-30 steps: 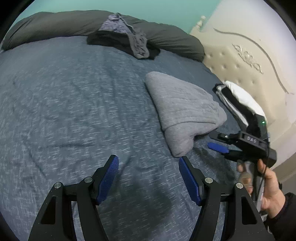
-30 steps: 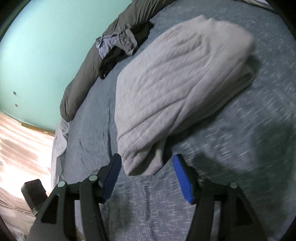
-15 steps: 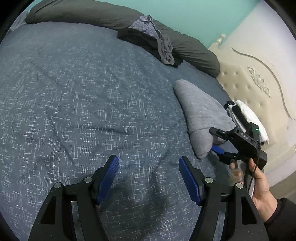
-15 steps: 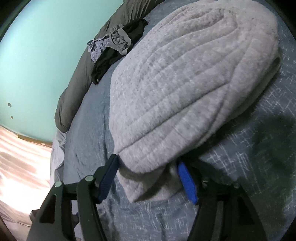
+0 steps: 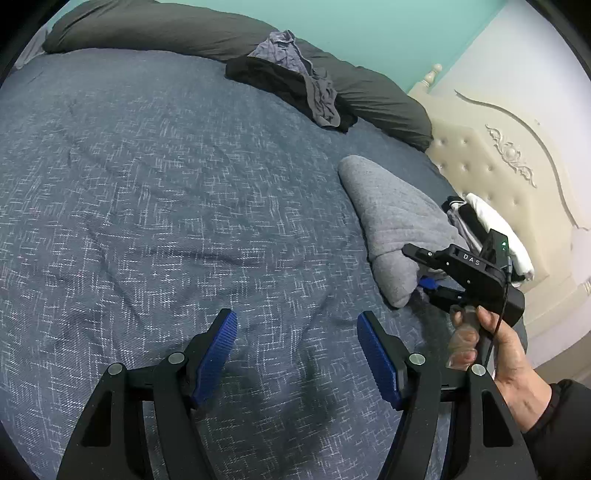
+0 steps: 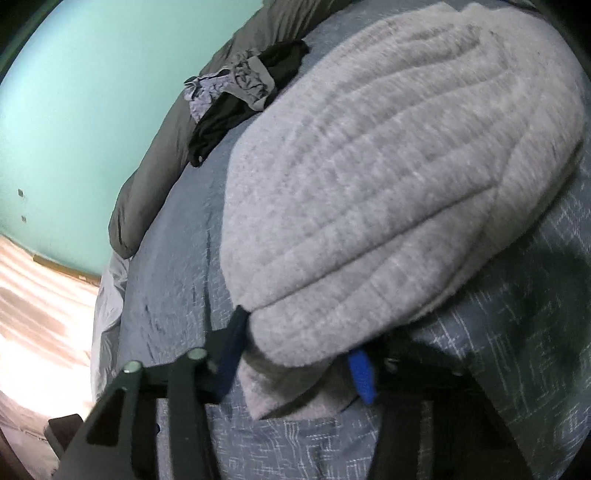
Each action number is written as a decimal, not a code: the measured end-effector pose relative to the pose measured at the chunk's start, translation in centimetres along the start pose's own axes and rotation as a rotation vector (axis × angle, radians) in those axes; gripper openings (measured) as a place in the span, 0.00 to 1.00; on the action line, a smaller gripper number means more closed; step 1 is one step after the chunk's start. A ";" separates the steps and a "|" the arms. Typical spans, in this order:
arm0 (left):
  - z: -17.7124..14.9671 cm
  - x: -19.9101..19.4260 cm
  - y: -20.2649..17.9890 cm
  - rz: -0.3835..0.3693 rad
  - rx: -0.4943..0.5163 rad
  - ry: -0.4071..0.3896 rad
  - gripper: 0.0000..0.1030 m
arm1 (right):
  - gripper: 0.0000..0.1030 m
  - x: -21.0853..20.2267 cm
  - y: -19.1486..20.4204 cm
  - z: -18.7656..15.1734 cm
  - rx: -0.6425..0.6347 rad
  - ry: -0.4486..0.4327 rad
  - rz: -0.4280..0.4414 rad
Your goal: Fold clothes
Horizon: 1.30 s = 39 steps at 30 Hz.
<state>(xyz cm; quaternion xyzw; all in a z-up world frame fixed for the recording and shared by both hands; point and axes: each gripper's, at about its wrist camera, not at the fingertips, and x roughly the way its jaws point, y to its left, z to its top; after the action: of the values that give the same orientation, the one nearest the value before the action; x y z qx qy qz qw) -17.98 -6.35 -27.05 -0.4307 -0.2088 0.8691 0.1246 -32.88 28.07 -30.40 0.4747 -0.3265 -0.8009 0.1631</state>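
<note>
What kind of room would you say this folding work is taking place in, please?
Most likely a bedroom. The work surface is a bed with a blue quilt, a cream tufted headboard stands at its end, and a long grey pillow lies along the far edge by the wall.

1. A home bedroom: a bed (image 5: pixel 147 184) with blue-grey cover fills the view ahead of the tongs.
2. A cream tufted headboard (image 5: pixel 491 166) stands far right.
3. Teal wall (image 5: pixel 369 33) and a pillow (image 5: pixel 369 96) lie beyond.
</note>
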 end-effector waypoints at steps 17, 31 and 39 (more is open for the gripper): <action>-0.2 0.1 -3.1 -0.005 0.052 0.007 0.69 | 0.18 -8.7 0.8 1.4 -0.219 0.083 -0.008; -1.2 0.5 -9.3 -0.033 0.152 0.060 0.69 | 0.16 -15.6 -4.1 -0.6 -0.292 0.195 -0.007; 2.1 4.5 -12.3 -0.075 0.149 0.134 0.69 | 0.16 -17.4 -7.3 -0.2 -0.293 0.234 -0.022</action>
<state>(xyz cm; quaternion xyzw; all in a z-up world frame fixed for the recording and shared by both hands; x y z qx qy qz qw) -21.89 5.77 -23.32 -0.4691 -0.1506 0.8463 0.2025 -23.67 43.30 -24.06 0.5393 -0.1802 -0.7809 0.2586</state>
